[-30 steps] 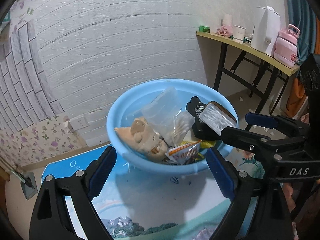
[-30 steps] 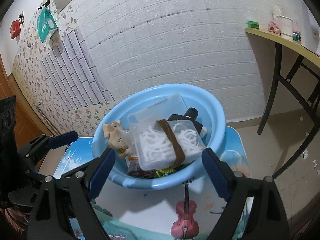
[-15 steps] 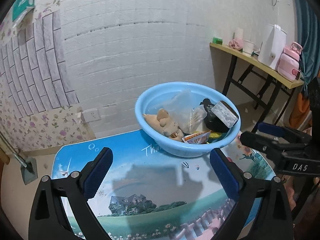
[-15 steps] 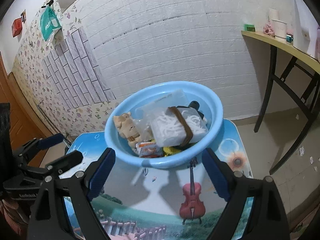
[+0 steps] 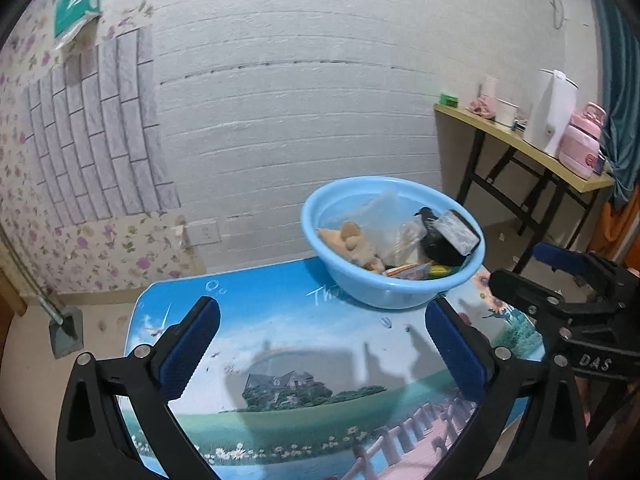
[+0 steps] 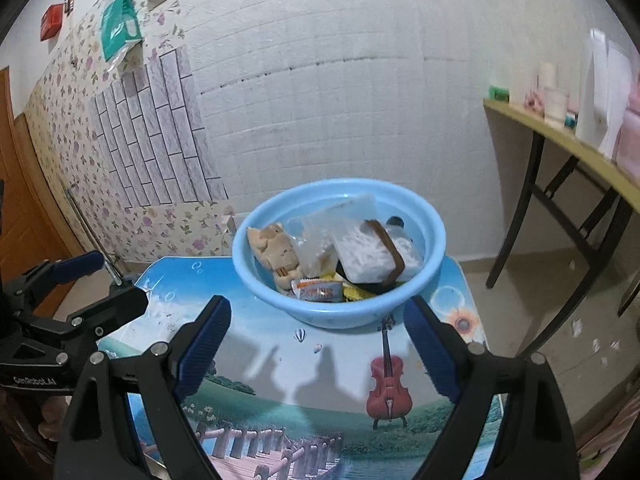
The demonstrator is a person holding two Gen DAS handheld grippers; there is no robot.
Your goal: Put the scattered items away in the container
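Both grippers are pulling back from the blue basin, which now looks farther off than 1 second ago. Left gripper is opening its jaws, nothing between them; right gripper is hanging wide and empty. Plush toy, clear box and snack packet are sitting inside the basin on the printed table. Tidying looks finished; no loose item is visible, so next is likely just checking the tabletop.

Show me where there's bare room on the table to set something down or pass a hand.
The whole near half of the table, from the basin back to both grippers, is bare, and so is the strip left of the basin. The basin at the far edge is crowded: plush toy, clear box and snack packets piled to the rim.
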